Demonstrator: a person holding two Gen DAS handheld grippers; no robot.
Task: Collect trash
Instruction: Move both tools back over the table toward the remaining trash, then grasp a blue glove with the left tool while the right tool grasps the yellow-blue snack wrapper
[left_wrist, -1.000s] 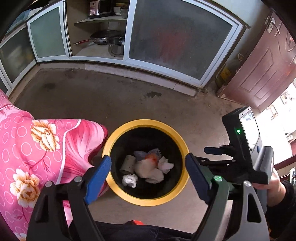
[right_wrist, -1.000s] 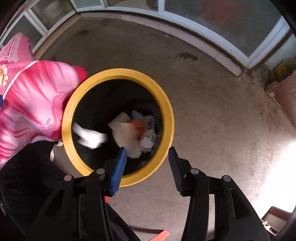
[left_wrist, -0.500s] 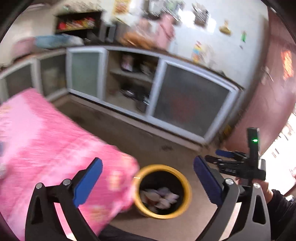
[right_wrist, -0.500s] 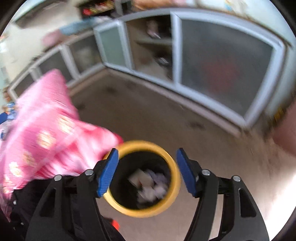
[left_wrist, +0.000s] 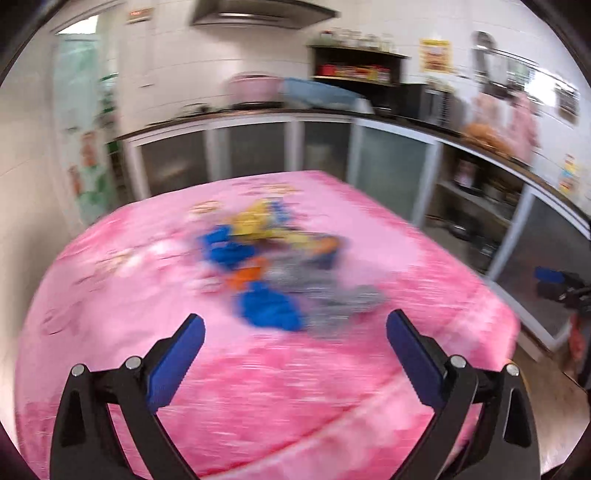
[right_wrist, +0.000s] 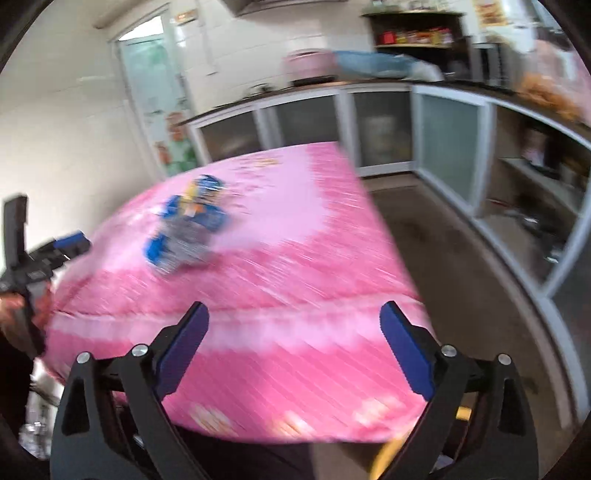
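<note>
Both grippers face the pink table (left_wrist: 332, 387), reaching for more trash. The left gripper (left_wrist: 295, 339) gapes wide and empty; the right gripper (right_wrist: 293, 332) is opening, nothing between its jaws. The blurred wrapper pile (left_wrist: 273, 269) lies mid-table, far of both. Next: close in over one wrapper and pinch it.

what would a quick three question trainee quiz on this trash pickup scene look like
1. True or false: the left gripper holds a wrapper.
2. What colour is the cloth under the pile of wrappers?
3. In the right wrist view, the pile lies: A) between the right gripper fingers, B) beyond them, up and left, C) on the floor.

Key: 1 false, nothing is between its fingers. 2 pink. 3 B.
</note>
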